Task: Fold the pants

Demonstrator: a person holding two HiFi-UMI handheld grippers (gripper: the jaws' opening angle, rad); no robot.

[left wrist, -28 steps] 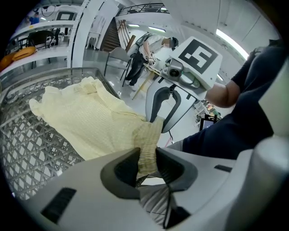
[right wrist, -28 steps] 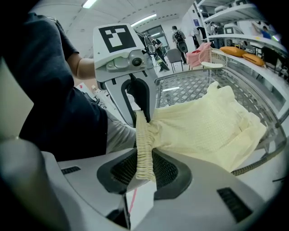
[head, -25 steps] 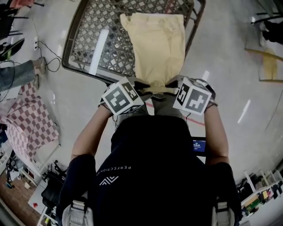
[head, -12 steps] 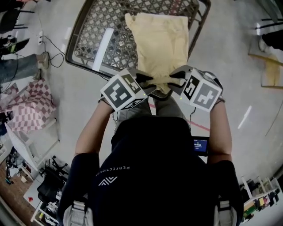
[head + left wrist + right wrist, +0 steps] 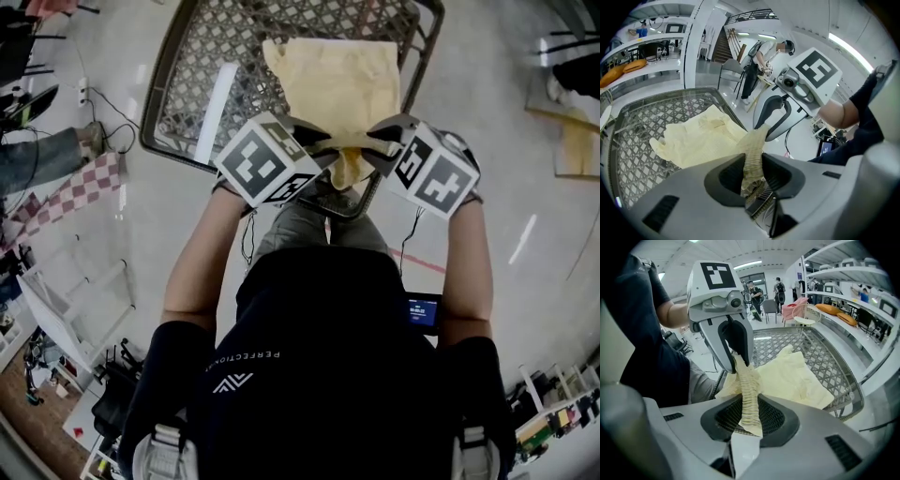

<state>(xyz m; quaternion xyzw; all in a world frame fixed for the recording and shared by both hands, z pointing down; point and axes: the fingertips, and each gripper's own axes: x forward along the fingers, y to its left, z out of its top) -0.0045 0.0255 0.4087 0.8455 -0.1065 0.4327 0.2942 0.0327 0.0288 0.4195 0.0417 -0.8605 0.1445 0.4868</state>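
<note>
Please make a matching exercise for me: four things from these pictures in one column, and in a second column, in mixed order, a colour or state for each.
Things:
1. pants
2. mesh table
3. checked cloth
4. left gripper

Colour or state:
a. grey metal lattice
b. fingers closed on fabric
c. pale yellow
d. pink and white squares

Pairs: 1-c, 2-a, 3-d, 4-b

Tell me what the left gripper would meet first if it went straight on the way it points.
Probably the right gripper, which grips the same bunched edge of the pants directly ahead. How far ahead is unclear.
</note>
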